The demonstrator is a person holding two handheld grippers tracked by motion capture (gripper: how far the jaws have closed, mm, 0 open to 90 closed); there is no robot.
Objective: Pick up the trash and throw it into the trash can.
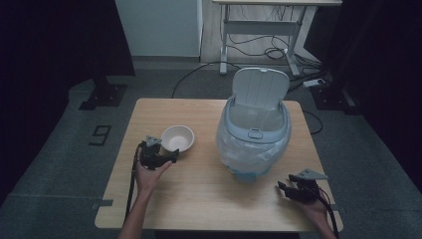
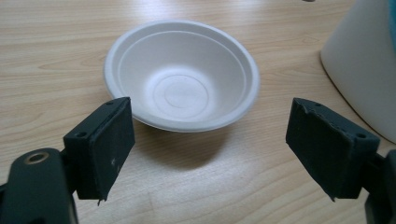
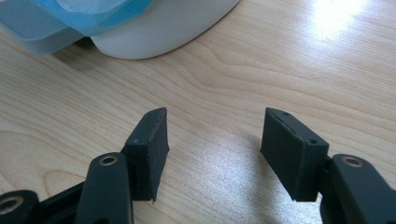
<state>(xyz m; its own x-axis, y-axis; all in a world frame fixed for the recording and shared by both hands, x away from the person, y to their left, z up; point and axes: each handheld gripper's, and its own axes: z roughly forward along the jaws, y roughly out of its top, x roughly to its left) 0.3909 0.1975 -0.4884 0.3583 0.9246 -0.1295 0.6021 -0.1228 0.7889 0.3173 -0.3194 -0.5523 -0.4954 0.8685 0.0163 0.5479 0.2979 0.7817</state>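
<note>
Overhead, a wooden table (image 1: pixel 199 199) across the lower middle of the frame. Left of centre, a white paper bowl (image 1: pixel 177 138), upright and empty. Right of centre, a large white-and-blue bin-like container (image 1: pixel 254 137), lid (image 1: pixel 261 88) swung up and back, a pale liner apparently inside. Lower left, just below the bowl, the left gripper (image 1: pixel 169 155), jaws spread, tips at the bowl's near rim, contact impossible to judge from here. Lower right, near the table's corner, the right gripper (image 1: pixel 286 187), jaws apart, empty, well clear of the container.

Next, along the left gripper (image 2: pixel 210 149): both black pads wide apart at the bottom of the frame, nothing between them. Bowl (image 2: pixel 182 74) in the upper middle, just beyond the tips, sitting flat on the wood with no pad pressing on it. White container wall (image 2: pixel 364 65) at the right edge.

Last, along the right gripper (image 3: pixel 212 144): jaws parted to a middling gap over bare wood, gripping nothing. Container base (image 3: pixel 154 32) across the upper left, apart from the tips.

Judging from this, early in the work: approach to the bowl nearly made, grasp not yet taken, lift and whatever follows at the open container all left to do.
</note>
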